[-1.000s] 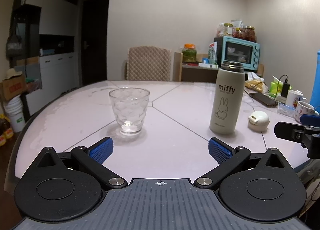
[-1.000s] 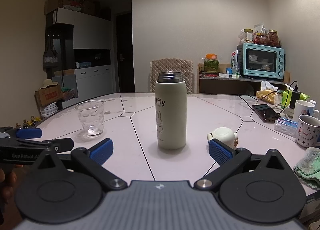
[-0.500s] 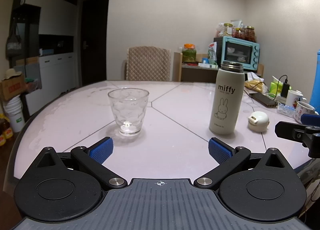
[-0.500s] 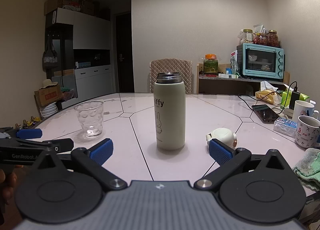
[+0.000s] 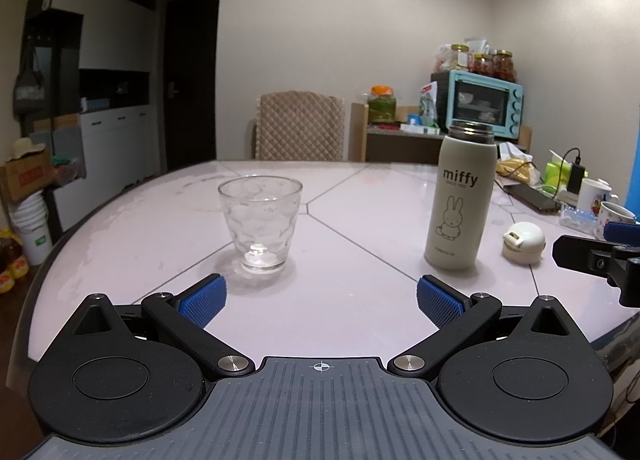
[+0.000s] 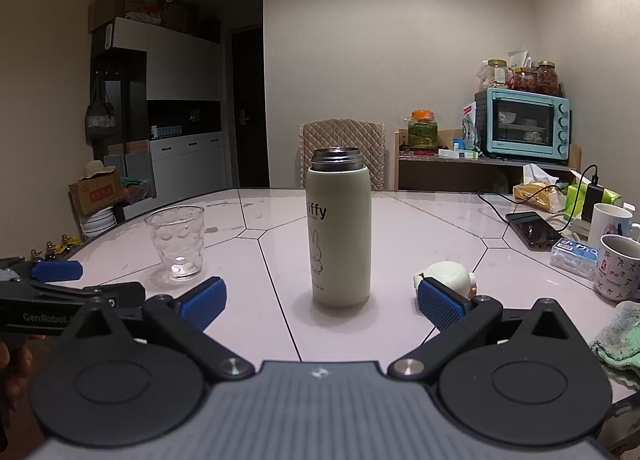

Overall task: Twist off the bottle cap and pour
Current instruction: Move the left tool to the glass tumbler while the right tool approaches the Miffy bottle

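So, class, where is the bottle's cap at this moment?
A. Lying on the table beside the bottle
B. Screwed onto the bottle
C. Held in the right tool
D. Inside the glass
A: the cap lies on the table beside the bottle, whose steel mouth is bare.

At the far wall you have a teal toaster oven (image 6: 524, 122) on a low shelf, with jars (image 6: 520, 76) standing on top of it. A quilted chair (image 5: 300, 126) stands at the far edge of the table (image 5: 360, 300). On the table's right side, you see a phone (image 6: 532, 229) on a charging cable, two mugs (image 6: 618, 266) and a green cloth (image 6: 620, 340).
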Demonstrator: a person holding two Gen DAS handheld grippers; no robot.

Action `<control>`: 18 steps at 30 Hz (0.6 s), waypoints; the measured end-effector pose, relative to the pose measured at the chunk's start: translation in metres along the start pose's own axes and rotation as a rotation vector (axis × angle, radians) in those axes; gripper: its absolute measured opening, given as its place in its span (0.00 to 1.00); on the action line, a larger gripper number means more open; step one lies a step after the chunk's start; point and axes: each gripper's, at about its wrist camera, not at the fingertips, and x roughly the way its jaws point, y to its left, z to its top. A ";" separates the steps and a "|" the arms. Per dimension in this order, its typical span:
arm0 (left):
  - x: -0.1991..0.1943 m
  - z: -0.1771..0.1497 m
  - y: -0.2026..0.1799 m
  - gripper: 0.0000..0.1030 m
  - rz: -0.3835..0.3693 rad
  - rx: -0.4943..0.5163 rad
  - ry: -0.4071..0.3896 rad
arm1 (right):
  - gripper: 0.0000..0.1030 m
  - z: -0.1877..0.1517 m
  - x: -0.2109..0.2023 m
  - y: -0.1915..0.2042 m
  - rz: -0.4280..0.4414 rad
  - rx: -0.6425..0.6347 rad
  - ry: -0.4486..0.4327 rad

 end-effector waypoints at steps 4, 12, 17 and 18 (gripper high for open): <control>0.002 0.002 0.004 1.00 -0.001 -0.002 -0.003 | 1.00 0.000 0.000 -0.001 -0.004 -0.005 -0.010; 0.015 0.005 0.010 1.00 -0.010 0.002 0.009 | 1.00 0.004 0.009 0.000 -0.007 -0.004 -0.022; 0.022 0.006 0.013 1.00 -0.022 0.009 0.008 | 1.00 0.006 0.015 -0.001 -0.012 0.000 -0.019; 0.023 0.007 0.013 1.00 -0.025 0.011 0.009 | 1.00 0.006 0.016 -0.001 -0.013 0.000 -0.019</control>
